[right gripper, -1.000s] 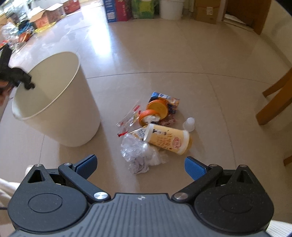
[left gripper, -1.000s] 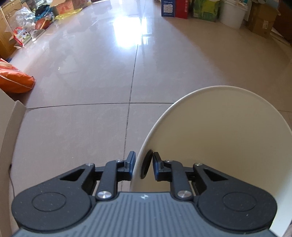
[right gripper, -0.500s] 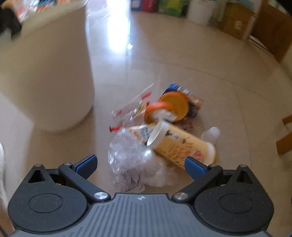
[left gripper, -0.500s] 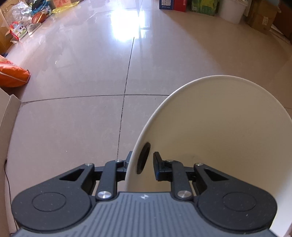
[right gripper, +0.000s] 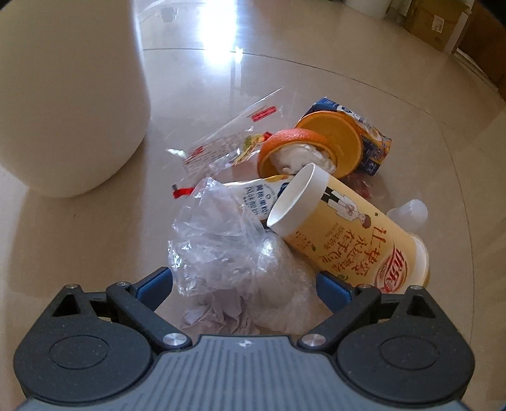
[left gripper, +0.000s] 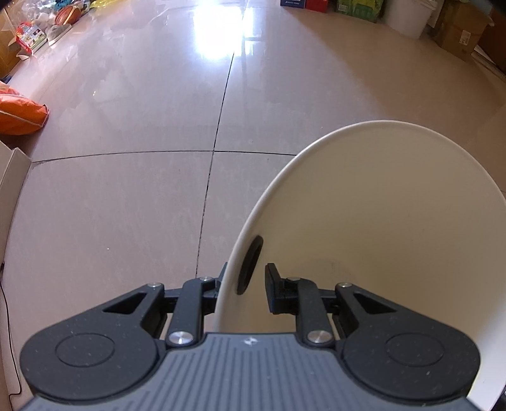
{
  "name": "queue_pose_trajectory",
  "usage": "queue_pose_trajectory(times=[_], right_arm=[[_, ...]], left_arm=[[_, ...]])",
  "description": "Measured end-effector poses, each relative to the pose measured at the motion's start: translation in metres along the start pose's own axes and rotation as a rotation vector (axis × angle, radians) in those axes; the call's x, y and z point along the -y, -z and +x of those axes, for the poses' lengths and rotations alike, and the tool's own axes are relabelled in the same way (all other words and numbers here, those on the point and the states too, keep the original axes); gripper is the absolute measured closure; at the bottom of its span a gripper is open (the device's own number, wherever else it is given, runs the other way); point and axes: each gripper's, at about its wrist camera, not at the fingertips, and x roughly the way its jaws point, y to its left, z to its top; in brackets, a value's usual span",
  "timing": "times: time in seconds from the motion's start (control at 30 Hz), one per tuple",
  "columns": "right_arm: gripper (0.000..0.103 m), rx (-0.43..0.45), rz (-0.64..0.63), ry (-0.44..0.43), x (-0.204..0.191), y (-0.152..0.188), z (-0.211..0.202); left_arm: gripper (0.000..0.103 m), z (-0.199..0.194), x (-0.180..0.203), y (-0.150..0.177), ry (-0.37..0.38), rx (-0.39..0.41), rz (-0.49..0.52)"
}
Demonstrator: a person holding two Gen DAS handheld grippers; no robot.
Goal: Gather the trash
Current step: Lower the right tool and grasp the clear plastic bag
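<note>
A cream trash bin (left gripper: 395, 221) fills the right of the left wrist view. My left gripper (left gripper: 245, 284) is narrowed over its rim, one finger outside the wall and one inside with a small gap to it. The right wrist view shows the bin (right gripper: 69, 95) standing at the left of a trash pile. My right gripper (right gripper: 245, 284) is open low over the floor, its blue pads on either side of a crumpled clear plastic bag (right gripper: 227, 246) with tissue (right gripper: 221, 316) under it. Behind lie a yellow cup (right gripper: 341, 230), orange peel (right gripper: 316, 142), a blue carton (right gripper: 370, 139) and a clear wrapper (right gripper: 227, 139).
An orange bag (left gripper: 19, 113) and a cardboard edge (left gripper: 9, 177) sit at the left on the glossy tiled floor. A white bucket (left gripper: 408, 15) and cardboard boxes (left gripper: 458, 31) line the far wall. A small clear cap (right gripper: 411, 211) lies right of the cup.
My right gripper has dropped and moved forward onto the pile, so the plastic bag now lies between its open fingers. The left gripper stays on the bin rim, its view shifting slightly.
</note>
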Motion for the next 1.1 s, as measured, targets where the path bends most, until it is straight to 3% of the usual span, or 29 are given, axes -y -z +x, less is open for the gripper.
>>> queue_pose_trajectory(times=[0.1,0.37,0.4,0.43,0.6,0.67,0.7,0.73,1.1], right_arm=[[0.007,-0.006,0.049,-0.037,0.008,-0.008,0.008],[0.048,-0.079,0.089,-0.046,0.015,-0.017,0.006],[0.062,-0.095,0.099,-0.054,0.017,-0.017,0.003],[0.07,-0.109,0.11,-0.064,0.018,-0.017,0.001],[0.071,-0.118,0.069,-0.066,0.013,-0.02,-0.02],[0.061,-0.108,0.042,-0.075,0.011,-0.02,-0.025],[0.046,-0.1,0.022,-0.07,0.01,-0.019,-0.026],[0.037,-0.094,0.001,-0.064,0.008,-0.017,-0.026],[0.036,-0.175,-0.138,-0.114,-0.022,-0.008,0.021]], left_arm=[[0.084,0.004,0.003,0.003,-0.003,0.002,0.002],[0.084,0.002,0.004,0.006,0.004,-0.002,-0.008],[0.084,0.001,0.003,0.005,0.003,-0.002,-0.009],[0.085,0.0,0.003,0.005,0.003,0.0,-0.007],[0.086,0.001,0.004,0.008,0.002,0.006,-0.006],[0.086,0.0,0.004,0.01,0.006,0.005,-0.005],[0.086,-0.001,0.004,0.011,0.007,0.005,-0.003],[0.086,-0.003,0.003,0.011,0.008,0.006,0.001],[0.086,-0.001,0.004,0.005,0.003,-0.007,0.003]])
